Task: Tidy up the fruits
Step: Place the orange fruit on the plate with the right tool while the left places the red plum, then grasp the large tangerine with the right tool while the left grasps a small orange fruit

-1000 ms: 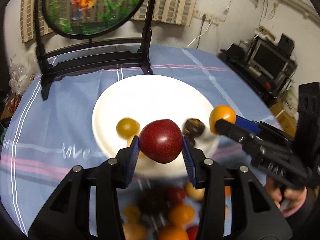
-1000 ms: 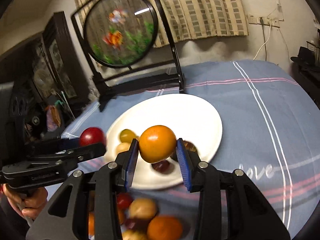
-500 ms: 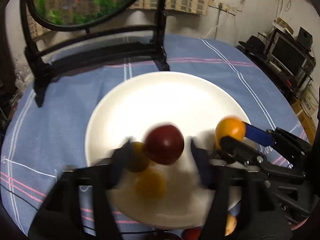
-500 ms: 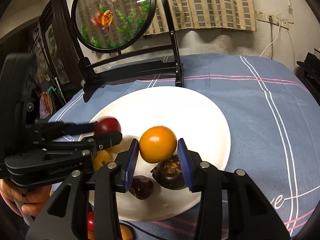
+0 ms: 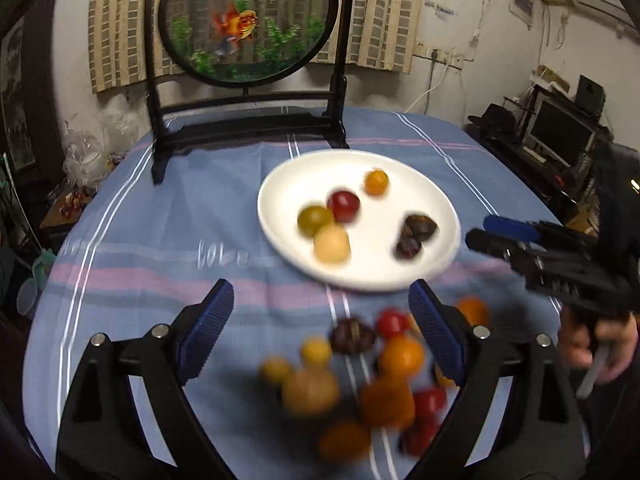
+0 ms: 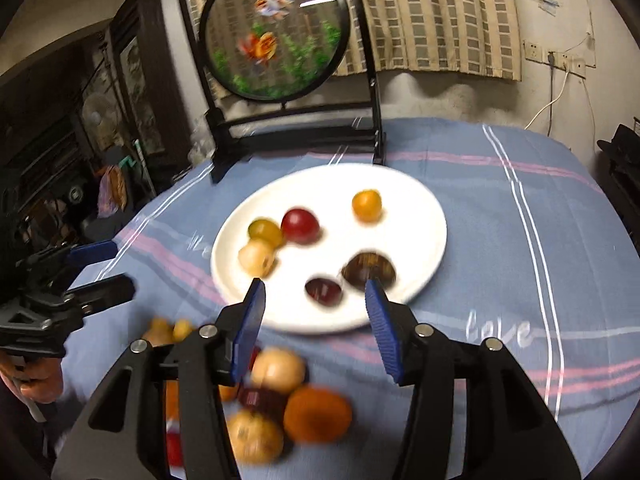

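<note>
White china, the plate (image 5: 404, 276) sat on the blue-clothed counter (image 5: 168, 216) in front of a round goldfish screen (image 5: 244, 20), and six fruits already lay on it: a red one (image 5: 343, 205), an orange one (image 5: 376, 182), an olive-green one (image 5: 314, 220), a pale yellow one (image 5: 331, 243) and two dark ones (image 5: 418, 227) near the right rim. The loose fruit pile (image 5: 376, 376) lay on the cloth just in front of the plate, blurred in both wrist views.

The step in hand looked like going back to that pile for the next pieces. To do it well, each tool would best settle on one fruit at the pile's outer edge, straddle its widest part, and close gently so the round neighbours would not roll off across the cloth; the two tools would do well to take opposite sides of the pile.

The left tool (image 5: 320, 312) was released, its jaws opening wide, with nothing pressed between them; only the pile showed beyond. The right tool (image 6: 316, 300) was also empty, its jaws opening more modestly, hanging over the plate's near edge and the pile without touching any fruit.
</note>
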`<move>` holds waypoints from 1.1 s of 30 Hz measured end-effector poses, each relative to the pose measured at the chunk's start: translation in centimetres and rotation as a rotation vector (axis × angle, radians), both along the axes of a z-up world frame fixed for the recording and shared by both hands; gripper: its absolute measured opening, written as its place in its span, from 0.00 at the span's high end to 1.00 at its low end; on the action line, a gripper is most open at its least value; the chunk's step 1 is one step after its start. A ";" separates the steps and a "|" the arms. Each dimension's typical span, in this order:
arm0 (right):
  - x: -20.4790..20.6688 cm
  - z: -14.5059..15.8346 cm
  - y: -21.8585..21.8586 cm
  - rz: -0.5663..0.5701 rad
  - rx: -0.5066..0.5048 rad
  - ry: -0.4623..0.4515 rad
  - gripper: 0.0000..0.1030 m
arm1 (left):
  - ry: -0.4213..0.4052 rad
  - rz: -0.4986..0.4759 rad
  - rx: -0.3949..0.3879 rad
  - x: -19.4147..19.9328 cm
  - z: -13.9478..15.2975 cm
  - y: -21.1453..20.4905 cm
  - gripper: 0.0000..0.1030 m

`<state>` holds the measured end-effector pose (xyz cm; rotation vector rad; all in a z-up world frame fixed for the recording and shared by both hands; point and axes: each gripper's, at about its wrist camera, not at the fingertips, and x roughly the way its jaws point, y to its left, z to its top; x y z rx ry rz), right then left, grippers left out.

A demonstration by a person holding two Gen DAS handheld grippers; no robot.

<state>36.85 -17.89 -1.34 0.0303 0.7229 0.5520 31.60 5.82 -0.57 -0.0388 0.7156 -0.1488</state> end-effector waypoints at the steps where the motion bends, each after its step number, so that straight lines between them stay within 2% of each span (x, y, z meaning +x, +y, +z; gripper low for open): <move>1: -0.7 -0.2 -0.3 0.002 -0.003 0.003 0.49 | -0.004 0.001 -0.010 -1.5 -0.4 0.2 0.12; 6: -3.4 -2.0 -1.9 -0.006 -0.005 0.037 0.49 | -0.015 -0.007 -0.033 -7.0 -3.4 -0.1 0.12; 9: -3.9 -3.1 -2.0 -0.003 -0.029 0.084 0.49 | 0.012 -0.036 -0.020 -8.0 -5.2 -0.6 0.12; 12: -4.3 -3.6 -1.4 0.019 -0.049 0.103 0.49 | 0.033 -0.039 -0.004 -7.8 -5.8 -0.7 0.12; 16: -4.2 -4.5 -0.7 0.033 -0.077 0.125 0.49 | 0.043 -0.052 -0.022 -7.6 -6.0 -0.5 0.12; 21: -3.5 -5.7 -0.3 0.023 -0.090 0.156 0.56 | 0.046 -0.068 -0.022 -7.7 -6.0 -0.7 0.12; 28: -3.2 -5.8 0.3 0.005 -0.103 0.133 0.59 | 0.058 -0.071 -0.020 -7.5 -6.1 -0.8 0.12; 30: -3.2 -5.6 -0.2 -0.007 -0.079 0.141 0.59 | 0.063 -0.072 -0.027 -7.4 -6.1 -0.7 0.13; 33: -3.1 -4.8 -1.4 -0.042 -0.024 0.139 0.59 | 0.079 -0.078 -0.036 -7.2 -6.3 -0.7 0.24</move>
